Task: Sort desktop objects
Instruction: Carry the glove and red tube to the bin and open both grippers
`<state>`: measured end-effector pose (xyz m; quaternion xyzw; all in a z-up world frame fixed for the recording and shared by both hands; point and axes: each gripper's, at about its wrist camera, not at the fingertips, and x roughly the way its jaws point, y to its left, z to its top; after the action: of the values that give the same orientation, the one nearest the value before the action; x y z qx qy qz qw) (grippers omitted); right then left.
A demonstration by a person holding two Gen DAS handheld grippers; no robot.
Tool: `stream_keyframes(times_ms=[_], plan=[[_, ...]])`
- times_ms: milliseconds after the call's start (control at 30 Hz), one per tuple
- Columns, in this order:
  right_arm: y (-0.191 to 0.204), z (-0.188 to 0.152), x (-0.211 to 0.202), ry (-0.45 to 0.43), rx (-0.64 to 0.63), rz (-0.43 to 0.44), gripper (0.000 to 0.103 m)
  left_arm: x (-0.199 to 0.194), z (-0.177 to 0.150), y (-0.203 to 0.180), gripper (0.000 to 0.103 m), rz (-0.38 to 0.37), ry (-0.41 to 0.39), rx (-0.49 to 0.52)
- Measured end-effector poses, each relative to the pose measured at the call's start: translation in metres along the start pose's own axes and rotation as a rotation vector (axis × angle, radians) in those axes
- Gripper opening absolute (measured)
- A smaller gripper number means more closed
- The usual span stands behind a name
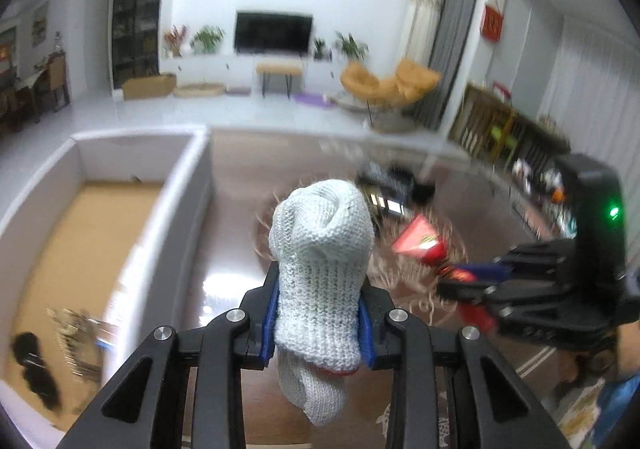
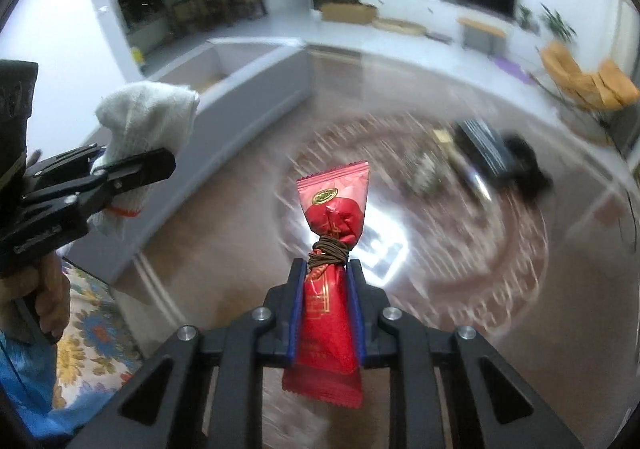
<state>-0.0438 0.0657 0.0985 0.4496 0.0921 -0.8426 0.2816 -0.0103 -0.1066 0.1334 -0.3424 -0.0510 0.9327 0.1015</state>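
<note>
My left gripper (image 1: 320,281) is shut on a white knitted glove (image 1: 322,245), held above the glossy brown table beside a white box (image 1: 176,209). The glove also shows in the right wrist view (image 2: 148,117), with the left gripper (image 2: 132,165) at the left. My right gripper (image 2: 325,269) is shut on a red snack packet (image 2: 332,217) with a brown band wound round its middle. The packet also shows in the left wrist view (image 1: 420,241), with the right gripper (image 1: 472,277) at the right.
The white box holds dark items (image 1: 36,369) and blurred metal things on its brown floor. A dark remote-like object (image 2: 484,145), a black object (image 2: 524,165) and small items lie on a round patterned mat (image 2: 500,249). A floral cloth (image 2: 92,333) lies at the near left.
</note>
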Motion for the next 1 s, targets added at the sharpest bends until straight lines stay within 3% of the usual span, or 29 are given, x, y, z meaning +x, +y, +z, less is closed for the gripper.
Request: stream_keyframes(times_ms=[167,200,400,567,700,733,767,833,900,1000], plan=[[0.070,0.057,-0.004,-0.070,-0.072,0.113,0.021,-0.049,0.026,0.065,0.032,0.058,-0.039,-0.063],[0.086,0.068,-0.002,-0.079,-0.083,0.143,0.021,-0.056,0.029,0.086,0.032,0.101,-0.037,-0.077],[0.188,0.122,0.034,-0.081,-0.135,0.328,0.021,-0.053,0.013,0.191,0.032,0.283,0.059,-0.161],[0.250,0.130,0.082,-0.035,-0.157,0.408,0.021,-0.039,-0.021,0.261,0.032,0.355,0.161,-0.266],[0.286,0.122,0.120,0.018,-0.200,0.390,0.022,-0.026,-0.047,0.299,0.038,0.396,0.246,-0.339],[0.291,0.119,0.127,0.030,-0.213,0.377,0.025,-0.023,-0.050,0.305,0.049,0.413,0.261,-0.349],[0.295,0.116,0.133,0.047,-0.228,0.365,0.030,-0.020,-0.054,0.309,0.071,0.427,0.270,-0.358],[0.301,0.109,0.141,0.085,-0.267,0.330,0.070,-0.022,-0.061,0.311,0.094,0.450,0.255,-0.375],[0.303,0.102,0.137,0.075,-0.306,0.317,0.086,-0.024,-0.063,0.313,0.095,0.457,0.234,-0.384],[0.295,0.102,0.128,0.054,-0.313,0.310,0.086,-0.024,-0.062,0.311,0.095,0.465,0.224,-0.389]])
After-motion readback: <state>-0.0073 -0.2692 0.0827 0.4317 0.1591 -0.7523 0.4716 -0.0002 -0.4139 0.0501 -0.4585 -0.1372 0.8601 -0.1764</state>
